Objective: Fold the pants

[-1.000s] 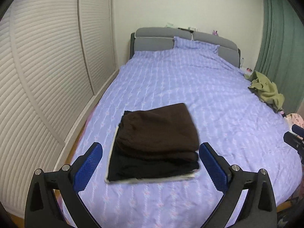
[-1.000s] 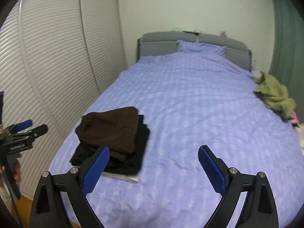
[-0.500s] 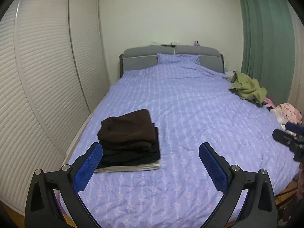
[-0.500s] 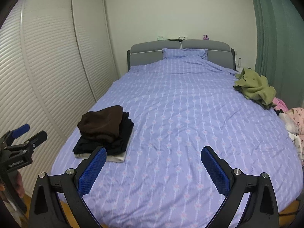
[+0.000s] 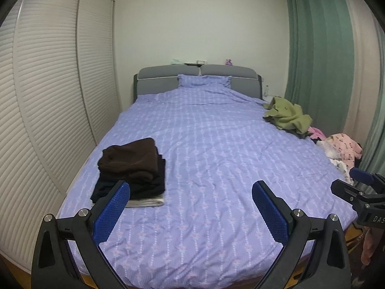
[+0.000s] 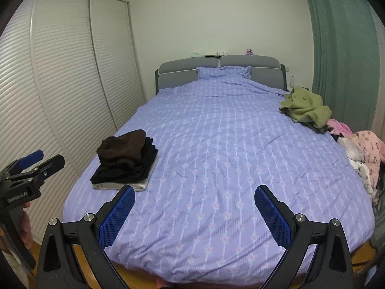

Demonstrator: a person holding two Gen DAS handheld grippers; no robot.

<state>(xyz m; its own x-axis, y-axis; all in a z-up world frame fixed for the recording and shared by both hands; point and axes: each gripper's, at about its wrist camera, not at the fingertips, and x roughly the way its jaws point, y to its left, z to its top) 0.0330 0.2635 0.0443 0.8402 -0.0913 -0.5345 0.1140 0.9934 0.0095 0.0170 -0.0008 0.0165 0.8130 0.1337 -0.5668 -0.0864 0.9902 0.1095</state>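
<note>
A stack of folded clothes (image 5: pixel 131 168) lies on the near left of the bed (image 5: pixel 216 156), with brown pants on top, black ones under them and a pale garment at the bottom. It also shows in the right wrist view (image 6: pixel 124 161). My left gripper (image 5: pixel 191 204) is open and empty, held back from the bed's foot. My right gripper (image 6: pixel 195 207) is open and empty too, also off the foot of the bed. A loose olive-green garment (image 5: pixel 287 115) lies at the bed's far right edge.
Pink and white clothes (image 5: pixel 341 149) are heaped off the bed's right side. Louvred wardrobe doors (image 5: pixel 48 96) run along the left. A green curtain (image 5: pixel 320 60) hangs at the right. A grey headboard (image 5: pixel 197 77) and a pillow stand at the far end.
Both grippers have pulled back from the folded stack toward the foot of the bed and turned right. The stack now sits farther off and to the left in both views.
</note>
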